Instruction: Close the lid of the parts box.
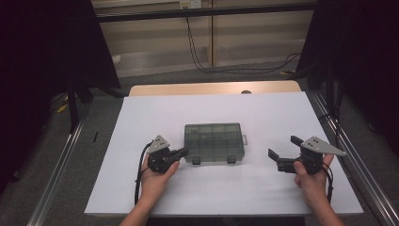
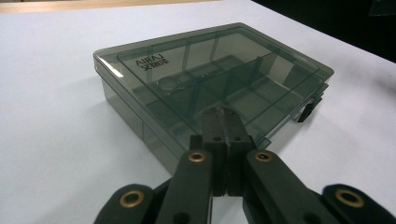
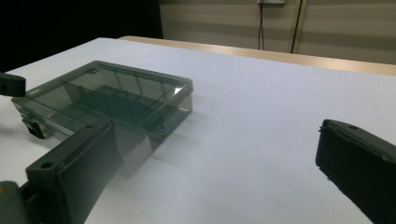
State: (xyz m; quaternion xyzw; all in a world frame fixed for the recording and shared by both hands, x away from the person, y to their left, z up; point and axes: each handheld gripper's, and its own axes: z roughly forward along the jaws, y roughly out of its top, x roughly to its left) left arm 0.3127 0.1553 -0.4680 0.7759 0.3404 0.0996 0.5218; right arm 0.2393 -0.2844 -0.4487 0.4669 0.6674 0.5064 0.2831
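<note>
the compartment box (image 1: pixel 214 142) lies flat near the middle of the white worktop (image 1: pixel 141 122), its long side running across the high view. it is a shallow, rectangular case of smoky grey see-through plastic, with the lid down. through the lid in the left gripper view the box (image 2: pixel 205 79) shows thin dividers splitting the inside into several cells, and raised lettering sits near one corner of the lid. two dark latches (image 1: pixel 196 161) stick out from the long edge nearest the person, and a small light tab juts from its right end. whether the cells hold anything i cannot tell.

the left gripper (image 1: pixel 182 151) sits just at the box's near left corner, its jaws pressed together with nothing between them; in the left gripper view the closed tips hang over the lid's near edge, and whether they touch it i cannot tell. the right gripper (image 1: pixel 283 147) is well apart from the box on the right, above bare worktop, its jaws spread wide and empty. in the right gripper view the box (image 3: pixel 116 100) lies off to the left.

beyond the white sheet a strip of wood edge (image 1: pixel 211 88) shows.
</note>
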